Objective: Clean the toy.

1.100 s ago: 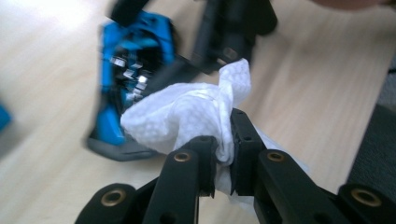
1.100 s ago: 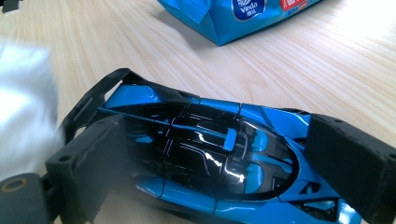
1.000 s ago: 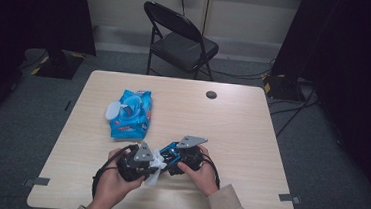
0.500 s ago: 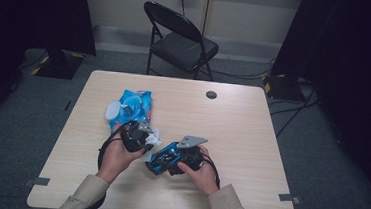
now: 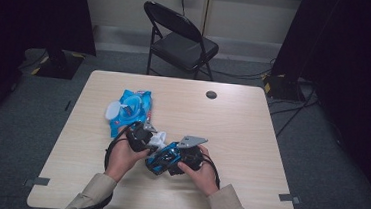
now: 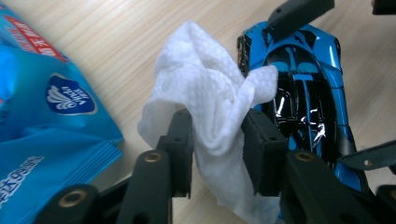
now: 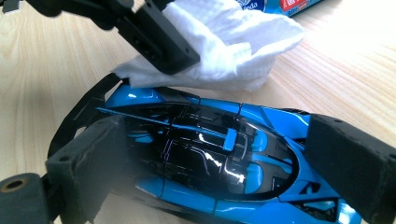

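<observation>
Pinching a white wipe [image 6: 212, 109], left tool [image 6: 217, 140] — right tool [image 7: 224, 158] clamps the blue toy car [image 7: 219, 154].

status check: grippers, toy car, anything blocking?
Left gripper shut on wet wipe, wipe touching toy car. Right gripper shut on toy car. Wipes pack alongside, not blocking.

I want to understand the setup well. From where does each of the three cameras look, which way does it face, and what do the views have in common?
High view: above the person's side, facing forward and down on the table; both hands and sleeves enter from below.
Left gripper view: rides the left gripper, looking along its jaws, shut on the white wipe.
Right gripper view: rides the right gripper, its jaws around the blue toy car.
Shared: both gripper views show the wipe, the car and the blue wipes pack.
</observation>
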`<action>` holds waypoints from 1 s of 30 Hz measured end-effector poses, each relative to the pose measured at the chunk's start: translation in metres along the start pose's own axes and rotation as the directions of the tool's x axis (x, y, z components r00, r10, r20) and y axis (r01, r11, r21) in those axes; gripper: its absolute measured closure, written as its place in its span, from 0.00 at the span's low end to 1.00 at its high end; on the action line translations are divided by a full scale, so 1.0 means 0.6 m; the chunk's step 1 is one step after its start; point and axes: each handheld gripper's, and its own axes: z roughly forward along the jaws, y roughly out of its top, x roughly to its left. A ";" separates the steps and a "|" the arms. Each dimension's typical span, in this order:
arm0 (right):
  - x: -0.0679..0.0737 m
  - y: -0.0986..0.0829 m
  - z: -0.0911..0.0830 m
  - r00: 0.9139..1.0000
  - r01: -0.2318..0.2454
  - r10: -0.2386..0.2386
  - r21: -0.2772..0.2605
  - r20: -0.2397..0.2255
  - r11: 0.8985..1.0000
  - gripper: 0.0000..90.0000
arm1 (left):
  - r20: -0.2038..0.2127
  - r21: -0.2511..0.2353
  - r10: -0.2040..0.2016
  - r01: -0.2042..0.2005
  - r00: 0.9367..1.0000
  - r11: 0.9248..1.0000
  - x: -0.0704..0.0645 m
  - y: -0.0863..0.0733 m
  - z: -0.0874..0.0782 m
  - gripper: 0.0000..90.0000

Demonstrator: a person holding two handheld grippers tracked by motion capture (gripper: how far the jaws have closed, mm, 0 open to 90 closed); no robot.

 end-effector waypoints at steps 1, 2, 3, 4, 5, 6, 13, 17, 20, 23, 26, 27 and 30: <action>0.000 0.000 0.000 1.000 0.000 0.000 0.000 0.000 1.000 0.06 | -0.008 -0.009 -0.005 0.005 1.000 1.000 0.001 -0.001 -0.002 0.68; 0.000 0.000 0.000 1.000 0.000 0.000 0.000 0.000 1.000 0.06 | -0.014 -0.019 -0.005 0.005 1.000 1.000 0.001 -0.001 -0.007 0.65; 0.000 0.000 0.000 1.000 0.000 0.000 0.000 0.000 1.000 0.06 | -0.014 -0.019 -0.005 0.005 1.000 1.000 0.001 -0.001 -0.007 0.64; 0.000 0.000 0.000 1.000 0.000 0.000 0.000 0.000 1.000 0.06 | -0.010 -0.018 -0.012 0.012 1.000 1.000 0.002 -0.001 -0.010 0.64; 0.000 0.000 0.000 1.000 0.000 0.000 0.000 0.000 1.000 0.06 | -0.023 -0.026 -0.014 0.013 1.000 1.000 0.003 -0.001 -0.013 0.63; 0.000 0.000 0.000 1.000 0.000 0.000 0.000 0.000 1.000 0.06 | -0.032 -0.032 -0.007 0.006 0.999 0.999 0.005 0.000 -0.019 0.63; 0.000 0.000 0.000 1.000 0.000 0.000 0.000 0.000 1.000 0.06 | -0.053 -0.051 -0.006 0.004 0.999 0.999 0.008 0.014 -0.025 0.64; 0.000 0.000 0.000 1.000 0.000 0.000 0.000 0.000 1.000 0.06 | -0.057 -0.031 -0.002 0.000 0.998 1.000 0.014 0.022 -0.003 0.64; 0.000 0.000 0.000 1.000 0.002 -0.002 0.000 0.000 1.000 0.06 | -0.055 -0.009 0.011 -0.012 0.998 1.000 0.015 0.023 0.015 0.68; -0.001 0.000 0.000 1.000 0.003 -0.003 0.001 -0.001 1.000 0.06 | -0.059 0.016 0.026 -0.025 0.998 1.000 0.016 0.022 0.029 0.68; -0.001 0.000 0.000 1.000 0.003 -0.003 0.000 -0.001 1.000 0.06 | -0.053 0.046 0.025 -0.023 0.998 0.999 0.018 0.020 0.047 0.68; -0.001 0.000 0.000 1.000 0.003 -0.003 0.000 -0.001 1.000 0.06 | -0.053 0.046 0.025 -0.023 0.998 0.999 0.018 0.020 0.047 0.68; 0.000 0.000 0.000 1.000 0.002 -0.002 0.000 -0.001 1.000 0.06 | -0.058 0.070 0.030 -0.026 0.998 0.997 0.019 0.019 0.062 0.70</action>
